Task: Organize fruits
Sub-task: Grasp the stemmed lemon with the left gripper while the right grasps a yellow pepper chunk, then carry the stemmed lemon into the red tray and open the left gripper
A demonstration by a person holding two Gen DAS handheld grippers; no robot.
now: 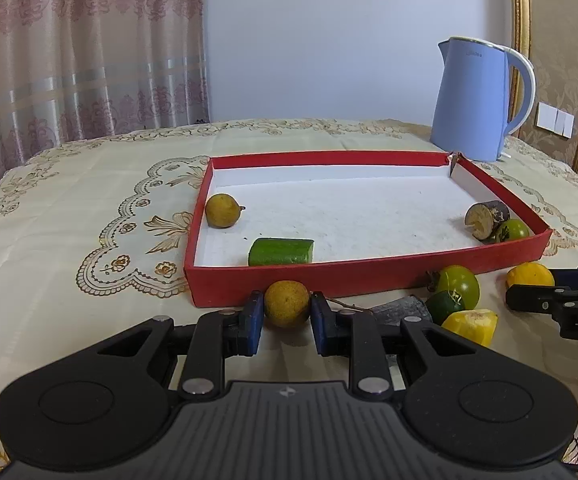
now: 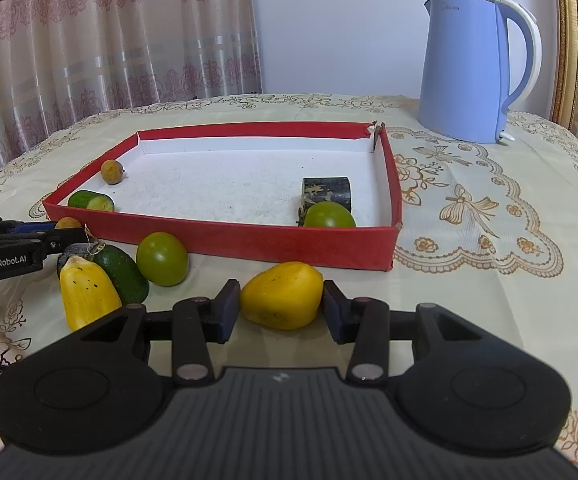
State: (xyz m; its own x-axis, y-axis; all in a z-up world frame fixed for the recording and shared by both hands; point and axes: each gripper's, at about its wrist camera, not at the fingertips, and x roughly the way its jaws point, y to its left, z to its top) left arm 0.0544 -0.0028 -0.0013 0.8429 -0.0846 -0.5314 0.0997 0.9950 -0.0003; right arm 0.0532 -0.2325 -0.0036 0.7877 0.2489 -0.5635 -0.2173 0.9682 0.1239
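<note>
A red tray [image 1: 369,276] [image 2: 225,240] with a white floor lies on the table. It holds a brown-yellow round fruit [image 1: 221,211], a cucumber piece [image 1: 281,252], a dark cut piece [image 1: 485,218] and a green fruit [image 2: 329,215]. My left gripper [image 1: 287,312] is shut on a brown-yellow round fruit [image 1: 287,304] on the cloth before the tray's front wall. My right gripper [image 2: 281,304] is shut on a yellow fruit [image 2: 281,300] on the cloth near the tray's front right corner. Between them lie a green round fruit [image 2: 162,259], a dark green piece [image 2: 123,274] and a yellow piece [image 2: 87,292].
A blue electric kettle [image 2: 469,68] stands at the back right of the table, behind the tray. An embroidered cream tablecloth [image 2: 469,208] covers the table. Curtains hang behind on the left, and a gold frame stands at the right edge.
</note>
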